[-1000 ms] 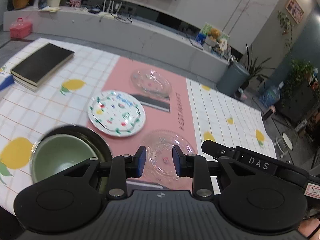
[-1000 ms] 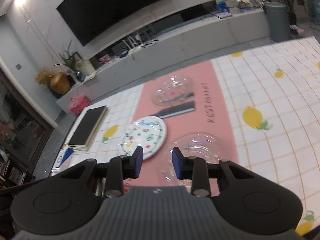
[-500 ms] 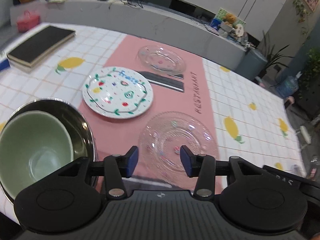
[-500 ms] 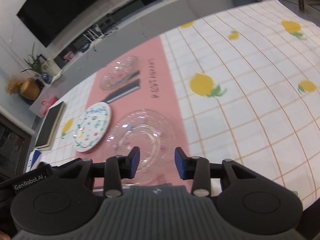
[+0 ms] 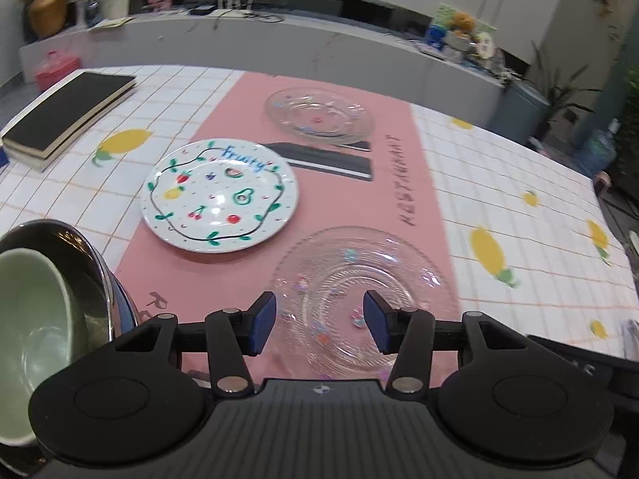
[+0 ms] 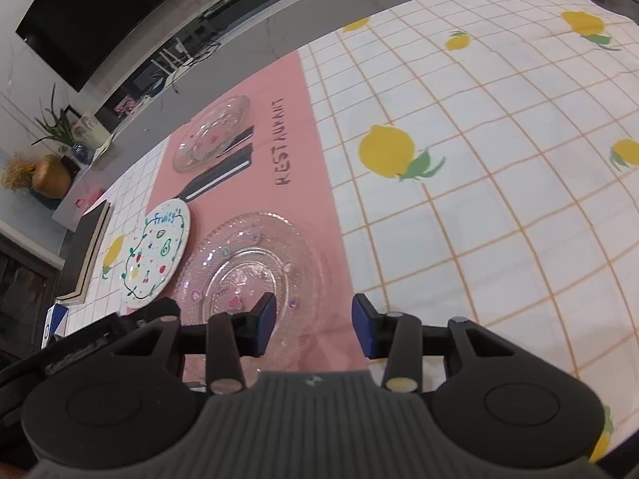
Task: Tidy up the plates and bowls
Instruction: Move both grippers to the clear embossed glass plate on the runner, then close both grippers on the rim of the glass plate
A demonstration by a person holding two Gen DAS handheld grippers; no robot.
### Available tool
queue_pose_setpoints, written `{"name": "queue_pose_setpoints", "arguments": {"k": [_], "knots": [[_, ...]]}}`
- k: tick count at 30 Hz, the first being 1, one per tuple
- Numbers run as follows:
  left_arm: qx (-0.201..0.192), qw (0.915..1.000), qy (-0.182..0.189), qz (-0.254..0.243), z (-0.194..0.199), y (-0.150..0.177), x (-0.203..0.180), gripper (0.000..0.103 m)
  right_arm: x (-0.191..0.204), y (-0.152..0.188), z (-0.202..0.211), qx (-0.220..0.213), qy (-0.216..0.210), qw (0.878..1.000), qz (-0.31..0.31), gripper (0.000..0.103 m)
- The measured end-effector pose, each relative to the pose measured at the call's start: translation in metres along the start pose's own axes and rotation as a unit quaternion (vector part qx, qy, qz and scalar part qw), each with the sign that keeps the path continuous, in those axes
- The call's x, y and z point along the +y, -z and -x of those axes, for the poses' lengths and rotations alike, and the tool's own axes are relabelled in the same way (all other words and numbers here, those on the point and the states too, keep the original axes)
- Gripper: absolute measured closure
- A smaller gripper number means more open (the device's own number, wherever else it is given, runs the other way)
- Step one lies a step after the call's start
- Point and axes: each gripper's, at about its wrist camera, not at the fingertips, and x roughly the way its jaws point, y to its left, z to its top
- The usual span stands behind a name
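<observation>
The table (image 5: 519,183) carries a lemon-print check cloth with a pink mat (image 5: 331,207) laid down its middle. On the mat lie three plates: a near glass plate (image 5: 391,271), a white fruit-painted plate (image 5: 219,195) beside it towards the left, and a far glass plate (image 5: 319,113) well apart at the mat's far end. A steel bowl (image 5: 92,255) sits at the table's left near edge with a green bowl (image 5: 28,303) nested inside it. A black book (image 5: 68,107) lies at the far left.

Both grippers tilt steeply down over the near glass plate. The left gripper (image 5: 319,321) hangs above the plate's near half, its jaws opening, nothing pinched between them. The right gripper (image 6: 313,325) hangs over the same plate's right rim, its jaws spread and empty, one blue pad above the glass and the other above the cloth beside the mat.
</observation>
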Motion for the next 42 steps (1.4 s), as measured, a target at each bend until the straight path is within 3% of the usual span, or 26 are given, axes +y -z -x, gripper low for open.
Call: {"name": "queue_pose_setpoints", "arguments": {"k": [6, 13, 15, 19, 22, 29, 42], "knots": [[-0.009, 0.9986, -0.050, -0.015, -0.016, -0.003, -0.001, 0.046, -0.003, -0.006, -0.018, 0.013, -0.006, 1.000, -0.004, 0.062], [0.009, 0.9983, -0.054, -0.018, -0.033, -0.001, 0.002, 0.047, -0.005, -0.009, -0.029, 0.015, -0.022, 1.000, -0.011, 0.072], [0.018, 0.9980, -0.058, -0.017, -0.038, 0.001, 0.002, 0.055, -0.005, -0.010, -0.032, 0.017, -0.027, 0.999, -0.014, 0.077], [0.016, 0.9992, -0.037, -0.003, -0.040, 0.002, 0.006, 0.066, -0.005, -0.010, -0.037, 0.021, -0.036, 0.999, -0.021, 0.088], [0.017, 0.9992, -0.037, 0.000, -0.040, 0.001, 0.006, 0.069, -0.006, -0.010, -0.037, 0.015, -0.031, 0.999, -0.023, 0.095], [0.025, 0.9993, -0.023, 0.016, -0.036, -0.001, 0.009, 0.082, -0.015, -0.014, -0.034, 0.017, -0.028, 0.998, -0.047, 0.096], [0.047, 0.9985, 0.012, 0.026, -0.011, 0.018, 0.010, 0.086, -0.025, -0.004, -0.004, 0.027, -0.025, 0.999, -0.040, 0.097]]}}
